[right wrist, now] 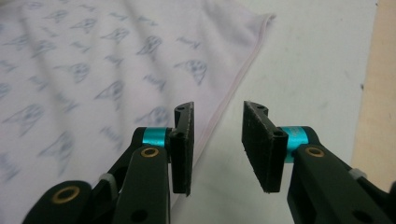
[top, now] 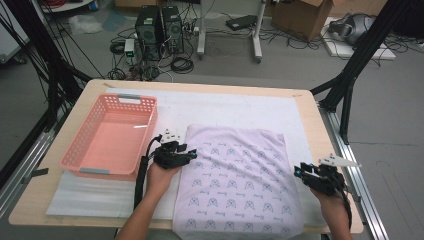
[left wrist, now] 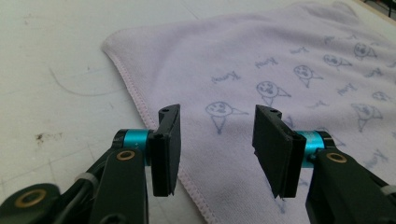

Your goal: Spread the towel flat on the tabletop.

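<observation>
Right gripper [right wrist: 215, 147] jaws parted, nothing between, over hemmed edge of printed lilac cloth [right wrist: 93, 70], white mat [right wrist: 308, 70] beneath

Even, bright overhead light with soft shadows; a small glare streak lies in the pink basket [top: 134, 127]; both gripper views blur far off.

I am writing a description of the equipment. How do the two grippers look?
Both the left gripper and the right gripper are black, with flat rectangular pads, turquoise collars and brass-coloured rivets. Each carries a grey three-cornered plate and trails a black cable.
</observation>
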A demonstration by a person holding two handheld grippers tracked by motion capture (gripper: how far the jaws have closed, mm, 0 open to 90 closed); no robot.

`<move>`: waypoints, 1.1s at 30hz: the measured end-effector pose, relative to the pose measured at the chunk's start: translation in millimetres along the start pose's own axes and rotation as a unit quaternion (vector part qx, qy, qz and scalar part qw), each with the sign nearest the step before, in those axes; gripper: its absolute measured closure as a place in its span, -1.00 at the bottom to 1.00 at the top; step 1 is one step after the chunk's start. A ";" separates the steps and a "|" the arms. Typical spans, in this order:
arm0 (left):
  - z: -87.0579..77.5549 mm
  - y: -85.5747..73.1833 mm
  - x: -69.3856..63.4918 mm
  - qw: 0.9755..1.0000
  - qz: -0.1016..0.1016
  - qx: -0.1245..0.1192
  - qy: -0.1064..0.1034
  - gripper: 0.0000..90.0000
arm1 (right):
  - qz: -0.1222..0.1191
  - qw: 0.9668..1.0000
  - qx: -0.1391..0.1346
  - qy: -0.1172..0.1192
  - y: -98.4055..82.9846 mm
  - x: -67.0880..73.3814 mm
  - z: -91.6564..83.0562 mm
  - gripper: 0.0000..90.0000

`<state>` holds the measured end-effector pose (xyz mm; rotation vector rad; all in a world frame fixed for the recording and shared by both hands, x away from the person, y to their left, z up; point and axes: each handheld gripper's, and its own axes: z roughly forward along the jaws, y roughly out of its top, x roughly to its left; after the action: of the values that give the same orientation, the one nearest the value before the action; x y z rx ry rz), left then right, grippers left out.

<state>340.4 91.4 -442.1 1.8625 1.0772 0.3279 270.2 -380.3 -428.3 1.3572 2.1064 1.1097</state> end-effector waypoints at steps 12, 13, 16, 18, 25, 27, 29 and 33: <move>6.5 -3.7 1.8 1.000 -0.003 0.025 0.015 0.18 | 0.017 0.999 0.013 -0.028 48.7 -29.5 84.2 0.45; 5.9 -3.6 1.9 1.000 -0.002 0.024 0.016 0.18 | 0.022 0.999 0.012 -0.032 51.4 -31.6 89.4 0.45; 4.0 -3.4 3.2 1.000 -0.008 0.023 0.020 0.18 | 0.039 0.999 0.016 -0.029 58.6 -36.9 105.2 0.49; 3.4 -3.7 3.3 0.999 -0.008 0.023 0.022 0.15 | 0.022 0.999 0.018 -0.037 61.5 -35.8 111.5 0.79; 4.6 -8.8 1.5 0.999 -0.025 0.016 0.038 0.08 | 0.024 0.993 0.012 -0.111 65.4 -44.0 115.8 0.95; 5.5 -8.6 0.2 0.998 -0.020 0.019 0.047 0.11 | 0.025 0.995 0.009 -0.098 66.3 -43.4 115.1 0.70; 6.4 -8.5 -2.6 0.998 -0.014 0.022 0.062 0.25 | 0.025 0.996 0.000 -0.089 68.9 -41.4 109.5 0.60; 5.6 -7.7 -1.1 0.997 -0.018 0.030 0.062 0.95 | 0.013 0.998 -0.013 -0.067 74.1 -36.2 95.4 0.56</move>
<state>339.1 88.7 -451.2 1.8935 1.2158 0.3975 394.2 -358.1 -430.6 1.4109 1.9785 1.0228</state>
